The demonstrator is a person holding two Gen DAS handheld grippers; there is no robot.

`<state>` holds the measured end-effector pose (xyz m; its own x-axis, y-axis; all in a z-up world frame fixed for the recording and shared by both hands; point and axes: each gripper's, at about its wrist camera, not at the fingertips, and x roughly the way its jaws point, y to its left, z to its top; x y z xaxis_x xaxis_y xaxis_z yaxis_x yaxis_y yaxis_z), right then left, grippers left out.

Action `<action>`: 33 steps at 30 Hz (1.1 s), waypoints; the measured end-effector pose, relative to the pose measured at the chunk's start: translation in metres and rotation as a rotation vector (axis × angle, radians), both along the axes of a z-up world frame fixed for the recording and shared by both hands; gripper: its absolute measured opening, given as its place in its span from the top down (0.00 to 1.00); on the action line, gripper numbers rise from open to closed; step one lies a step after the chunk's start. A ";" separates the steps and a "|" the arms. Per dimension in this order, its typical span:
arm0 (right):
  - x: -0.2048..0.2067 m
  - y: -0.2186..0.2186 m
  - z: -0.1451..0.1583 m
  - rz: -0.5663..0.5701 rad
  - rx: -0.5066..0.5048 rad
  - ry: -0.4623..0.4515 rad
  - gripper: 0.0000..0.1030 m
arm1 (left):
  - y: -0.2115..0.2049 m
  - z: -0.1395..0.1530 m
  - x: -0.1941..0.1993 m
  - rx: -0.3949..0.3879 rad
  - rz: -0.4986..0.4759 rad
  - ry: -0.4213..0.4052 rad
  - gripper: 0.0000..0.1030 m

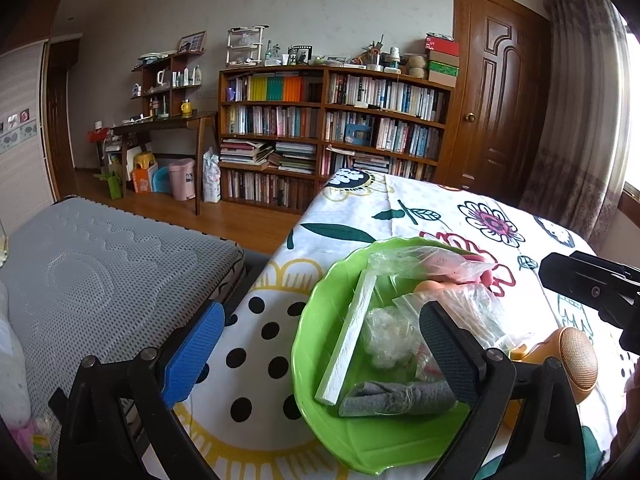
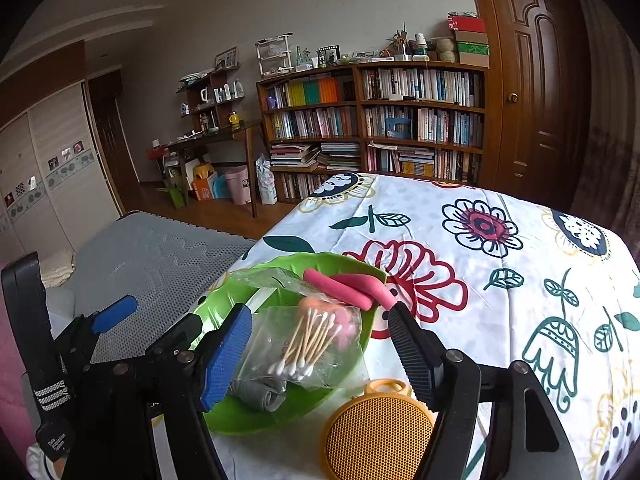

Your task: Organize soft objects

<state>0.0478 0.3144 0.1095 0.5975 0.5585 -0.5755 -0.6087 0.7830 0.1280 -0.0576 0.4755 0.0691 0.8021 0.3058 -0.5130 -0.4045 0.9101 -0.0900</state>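
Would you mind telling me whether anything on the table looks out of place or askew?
The pink foam tube sticks out over the green bowl's far rim instead of lying inside with the bagged cotton swabs and grey cloth roll. The yellow mesh-faced object sits outside, beside the bowl. Nothing looks spilled or damaged.

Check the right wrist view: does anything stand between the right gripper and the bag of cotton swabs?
Nothing visible does. The right gripper is open, jaws apart, with the bag of cotton swabs directly ahead in the green bowl.
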 end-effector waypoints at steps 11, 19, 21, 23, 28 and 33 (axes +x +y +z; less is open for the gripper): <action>-0.018 -0.016 -0.002 0.002 -0.052 -0.026 0.00 | -0.015 0.005 -0.008 0.081 0.049 0.032 0.00; -0.026 -0.019 -0.009 0.005 -0.130 -0.008 0.00 | -0.021 0.006 -0.015 0.092 0.049 0.053 0.00; -0.027 -0.019 -0.009 -0.003 -0.151 -0.014 0.00 | -0.021 0.007 -0.016 0.092 0.047 0.055 0.00; -0.028 -0.019 -0.009 0.000 -0.163 -0.014 0.00 | -0.022 0.007 -0.017 0.092 0.049 0.062 0.00; -0.028 -0.017 -0.009 0.009 -0.189 -0.016 0.00 | -0.023 0.005 -0.017 0.091 0.047 0.076 0.00; -0.029 -0.009 -0.011 0.027 -0.218 -0.023 0.00 | -0.026 0.005 -0.015 0.107 0.054 0.087 0.00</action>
<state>0.0191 0.3050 0.0986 0.5983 0.4383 -0.6708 -0.6309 0.7738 -0.0571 -0.0723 0.4493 0.0737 0.7371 0.4037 -0.5420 -0.4549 0.8895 0.0439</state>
